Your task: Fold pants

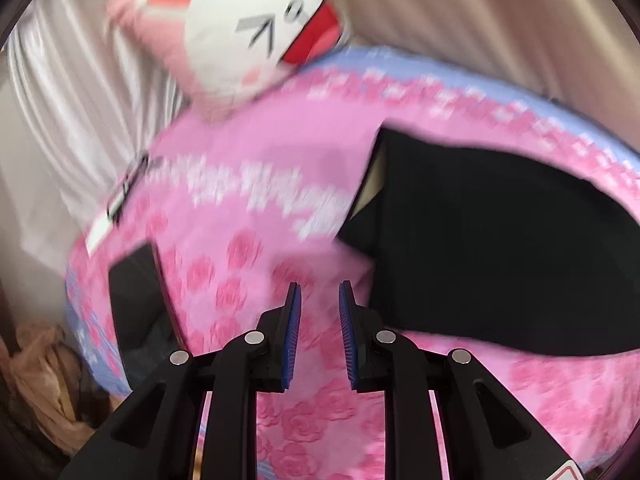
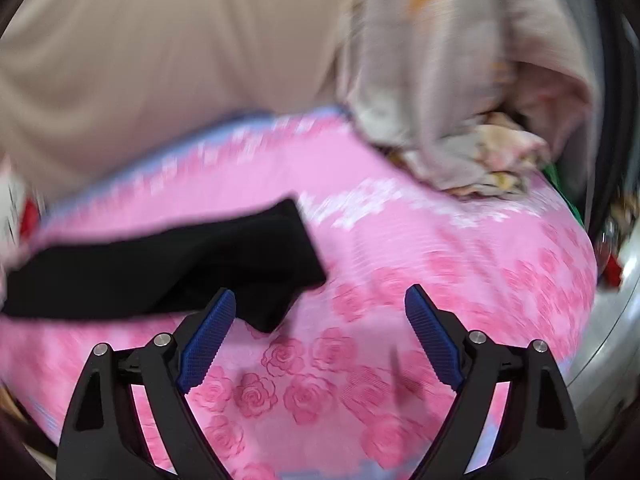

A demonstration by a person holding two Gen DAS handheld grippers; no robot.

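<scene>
Pink rose-print bedding [image 2: 400, 240] covers the bed we work on, with beige curtains behind, a plush pillow [image 1: 248, 28] at the far left corner and a heap of pale clothes [image 2: 460, 128] at the far right. Our black pants [image 1: 480, 248] lie flat across the bedding toward its far edge, one end reaching our right gripper [image 2: 320, 304]. That gripper stands released, jaws wide, with nothing between them. Our left gripper [image 1: 319, 300] is narrowed to a slim gap and empty, just left of the pants. Both views are blurred. To fold well, we judge we should steady both hands, pinch matching corners at one end, lift together, and lay that end squarely over the other.
</scene>
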